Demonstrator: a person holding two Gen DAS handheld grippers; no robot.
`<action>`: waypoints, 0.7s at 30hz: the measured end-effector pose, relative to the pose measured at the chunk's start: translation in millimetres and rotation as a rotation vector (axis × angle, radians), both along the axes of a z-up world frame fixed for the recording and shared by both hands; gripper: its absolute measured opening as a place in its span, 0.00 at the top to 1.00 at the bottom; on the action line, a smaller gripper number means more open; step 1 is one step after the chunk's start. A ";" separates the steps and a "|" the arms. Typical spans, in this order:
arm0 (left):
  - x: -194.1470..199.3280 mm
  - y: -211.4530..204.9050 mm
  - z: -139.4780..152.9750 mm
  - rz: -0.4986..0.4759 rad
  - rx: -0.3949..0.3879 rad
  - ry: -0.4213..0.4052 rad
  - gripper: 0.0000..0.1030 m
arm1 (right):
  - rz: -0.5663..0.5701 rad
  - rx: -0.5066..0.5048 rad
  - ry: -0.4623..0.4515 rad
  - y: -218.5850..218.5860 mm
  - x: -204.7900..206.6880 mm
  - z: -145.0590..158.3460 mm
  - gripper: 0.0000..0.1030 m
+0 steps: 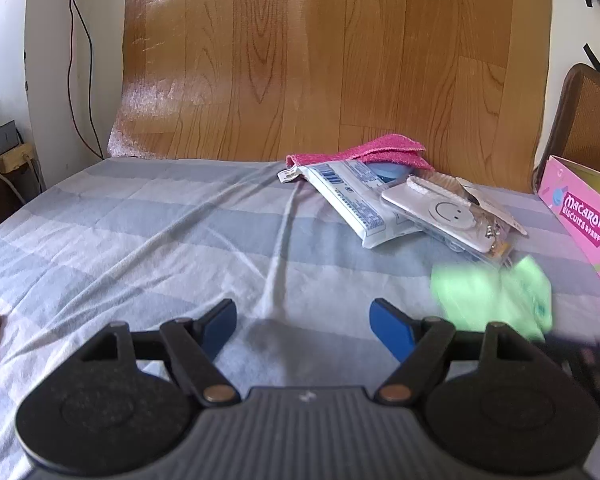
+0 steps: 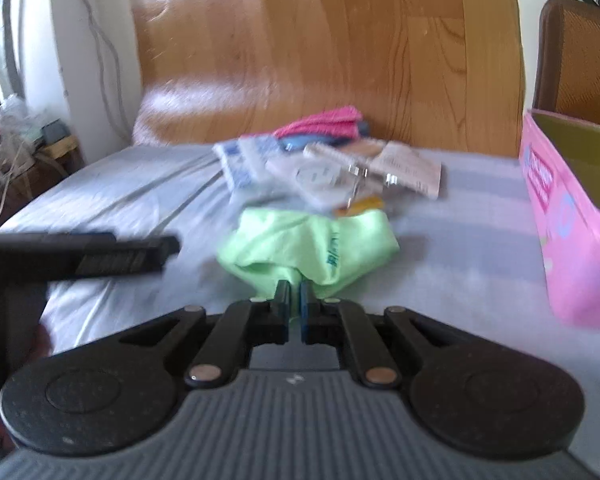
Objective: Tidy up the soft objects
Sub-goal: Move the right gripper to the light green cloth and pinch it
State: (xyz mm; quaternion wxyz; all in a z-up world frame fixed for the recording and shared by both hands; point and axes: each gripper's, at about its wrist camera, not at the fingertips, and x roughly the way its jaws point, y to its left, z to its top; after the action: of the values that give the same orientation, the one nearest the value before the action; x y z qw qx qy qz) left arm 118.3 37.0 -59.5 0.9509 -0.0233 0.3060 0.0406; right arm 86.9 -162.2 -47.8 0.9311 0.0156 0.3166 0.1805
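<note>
Right claw (image 2: 294,294) pinches the green cloth (image 2: 307,246) at a bunched fold; limp, light, likely droops. Left claw (image 1: 303,326) gapes, holding nothing.

Daylight is glaring off the wooden headboard (image 1: 156,92); the green cloth (image 1: 491,296) is smearing; the right wrist view is blurring throughout; fisheye edges are bowing.

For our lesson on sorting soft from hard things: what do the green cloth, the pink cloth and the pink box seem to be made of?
Green cloth: probably thin, smooth fabric; it bunches limply in the right gripper.
Pink cloth: looks like nubby terry towelling, matte.
Pink box: seemingly printed cardboard, with flat stiff walls and a slight sheen.
</note>
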 end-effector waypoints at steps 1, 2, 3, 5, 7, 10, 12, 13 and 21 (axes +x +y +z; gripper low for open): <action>-0.2 -0.7 0.1 0.000 0.004 0.000 0.27 | 0.008 -0.002 0.008 -0.7 -6.7 -1.1 0.92; -0.5 -1.4 0.2 -0.001 0.008 0.000 0.27 | 0.016 -0.004 0.016 -2.4 -16.0 -1.9 0.92; -0.6 -2.0 0.4 -0.002 0.012 0.000 0.27 | 0.020 -0.005 0.022 -4.1 -23.3 -2.8 0.92; -0.9 -3.4 0.5 -0.005 0.019 0.000 0.26 | 0.032 0.007 0.028 -9.0 -40.0 -3.2 0.92; -1.4 -4.3 0.7 -0.007 0.025 0.000 0.26 | 0.035 0.022 0.032 -13.5 -56.5 -2.2 0.92; -1.8 -4.1 1.1 -0.013 0.022 -0.002 0.25 | 0.029 0.046 0.025 -18.9 -77.3 -1.6 0.89; -1.3 -2.5 1.0 -0.015 0.012 0.002 0.25 | 0.021 0.051 0.016 -21.2 -85.1 -0.9 0.86; -1.0 -0.8 1.2 -0.015 0.002 0.002 0.25 | 0.017 0.050 0.013 -21.4 -85.6 -0.2 0.77; -4.2 14.1 2.6 -0.002 -0.096 -0.016 0.25 | -0.051 0.055 -0.034 -19.7 -59.1 9.6 0.29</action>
State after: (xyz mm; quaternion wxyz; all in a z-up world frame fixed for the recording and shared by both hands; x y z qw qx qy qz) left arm 114.1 51.1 -56.9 0.9511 -0.0691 0.3000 0.0246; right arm 27.8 -181.9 -38.2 0.9399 0.0461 0.2951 0.1657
